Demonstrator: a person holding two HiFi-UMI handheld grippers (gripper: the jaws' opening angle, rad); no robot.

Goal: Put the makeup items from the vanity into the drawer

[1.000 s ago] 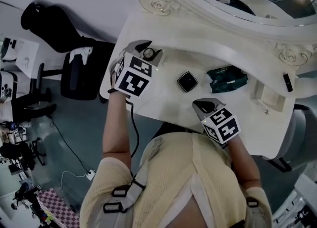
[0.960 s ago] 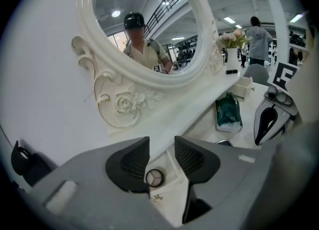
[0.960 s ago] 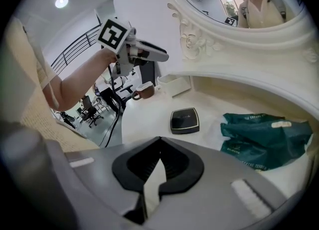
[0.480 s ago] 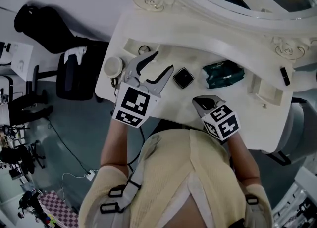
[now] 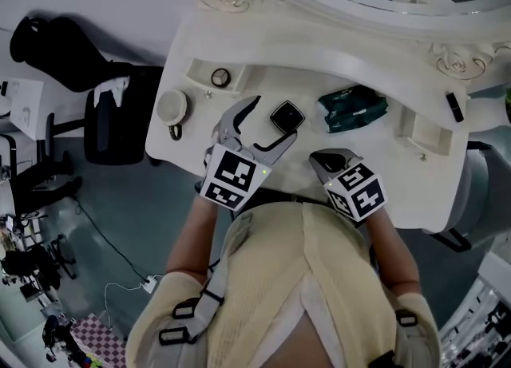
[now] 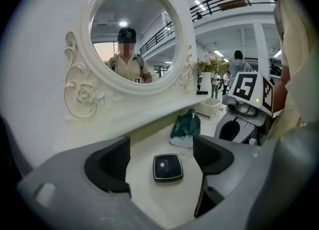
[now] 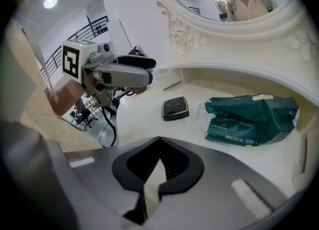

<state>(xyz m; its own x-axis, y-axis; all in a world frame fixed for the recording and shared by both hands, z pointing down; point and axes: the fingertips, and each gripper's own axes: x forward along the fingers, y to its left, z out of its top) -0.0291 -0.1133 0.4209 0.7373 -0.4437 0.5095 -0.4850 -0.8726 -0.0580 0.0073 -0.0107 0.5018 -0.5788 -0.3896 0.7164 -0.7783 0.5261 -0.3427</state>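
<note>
**Head view.** The left hand-held gripper (image 5: 273, 121) is released, its jaws having just been opening. They hang over the middle of the worktop (image 5: 399, 175), and the black compact (image 5: 286, 116) shows between their tips. The green pouch (image 5: 351, 108) lies just right of it, nearer the back edge. The right hand-held gripper (image 5: 326, 159) rests near the front edge.

A recess (image 5: 196, 71) at the back left corner holds one small round item (image 5: 220, 77), with a round pot (image 5: 172, 107) by the left edge. An open white box (image 5: 423, 131) near the right edge looks empty.

**Left gripper view.** The compact (image 6: 167, 167) lies flat between the pads, untouched. It is thin, so I would sink the jaws almost to the worktop, centre them, and close squarely on opposite sides.

**Right gripper view.** The right gripper's jaws are clenched on nothing, well short of the compact (image 7: 175, 108) and pouch (image 7: 251, 119).
</note>
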